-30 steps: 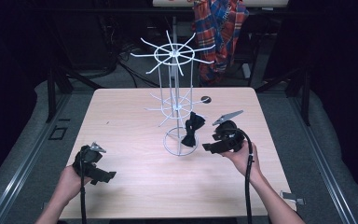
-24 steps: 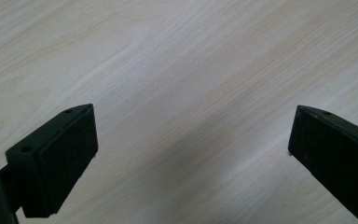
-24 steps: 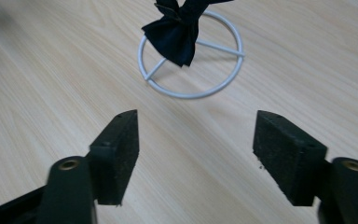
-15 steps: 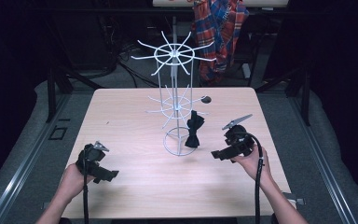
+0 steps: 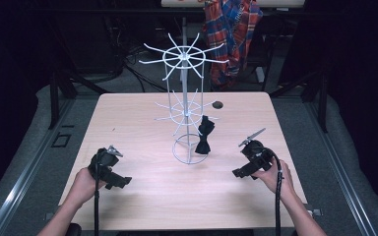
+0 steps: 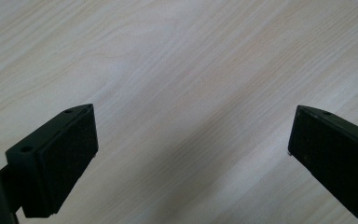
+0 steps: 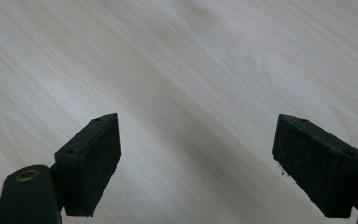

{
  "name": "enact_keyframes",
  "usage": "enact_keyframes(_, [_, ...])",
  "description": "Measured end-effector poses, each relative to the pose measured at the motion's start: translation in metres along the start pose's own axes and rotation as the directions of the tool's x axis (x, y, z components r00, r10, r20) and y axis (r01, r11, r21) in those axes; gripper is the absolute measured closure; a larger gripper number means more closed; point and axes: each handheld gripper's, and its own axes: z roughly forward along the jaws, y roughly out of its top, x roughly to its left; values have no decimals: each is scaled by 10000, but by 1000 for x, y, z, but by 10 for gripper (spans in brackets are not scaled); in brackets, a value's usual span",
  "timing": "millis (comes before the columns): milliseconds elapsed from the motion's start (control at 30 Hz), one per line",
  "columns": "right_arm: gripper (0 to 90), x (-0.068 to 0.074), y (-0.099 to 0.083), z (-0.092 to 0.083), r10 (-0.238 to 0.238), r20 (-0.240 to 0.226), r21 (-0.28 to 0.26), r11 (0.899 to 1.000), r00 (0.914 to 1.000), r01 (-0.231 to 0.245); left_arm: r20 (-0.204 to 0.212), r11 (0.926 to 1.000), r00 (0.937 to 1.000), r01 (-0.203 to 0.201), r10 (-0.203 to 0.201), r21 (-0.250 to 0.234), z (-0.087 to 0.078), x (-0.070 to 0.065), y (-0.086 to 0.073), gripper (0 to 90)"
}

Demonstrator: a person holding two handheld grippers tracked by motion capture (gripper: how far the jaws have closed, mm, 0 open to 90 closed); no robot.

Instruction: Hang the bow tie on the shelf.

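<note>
The black bow tie (image 5: 204,135) hangs on the white wire rack (image 5: 187,98) at frame centre. The right gripper (image 5: 242,171) has drawn back to the desk's (image 5: 128,118) lower right, fingers spread, empty. The left gripper (image 5: 120,180), lower left, is likewise spread.

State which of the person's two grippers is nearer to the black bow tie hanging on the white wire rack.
Right. The right gripper sits a short way to the bow tie's right and toward the person; the left gripper rests farther off, beyond the rack.
</note>
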Motion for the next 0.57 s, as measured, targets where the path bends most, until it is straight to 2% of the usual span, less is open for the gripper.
enact_keyframes(133, [143,-4,-5,7,-13,-67,462,9989,10000,16,73,10000,9999,-80,80,24,2,-1,3,15])
enact_keyframes(267, [142,-4,-7,12,173,-107,444,9989,9998,-169,37,9999,10000,-84,84,69,1,-1,2,15])
enact_keyframes(300, [142,-7,-6,11,1,-231,770,9970,9997,17,32,10000,10000,-31,31,36,1,-1,1,15])
enact_keyframes(333, [142,-7,-7,13,109,-217,710,9974,9997,-93,26,10000,10000,-11,11,51,1,-1,0,15])
enact_keyframes(367, [142,-9,-7,14,-63,-257,894,9960,9996,86,6,10000,10000,3,-3,54,1,0,0,15])
enact_keyframes(400, [141,-10,-7,16,43,-228,869,9962,9997,-23,4,10000,10000,41,-41,87,0,0,-1,15])
enact_keyframes(567, [140,-13,-4,20,2,-335,933,9956,9994,30,-67,9998,9998,177,-177,127,0,1,-5,16])
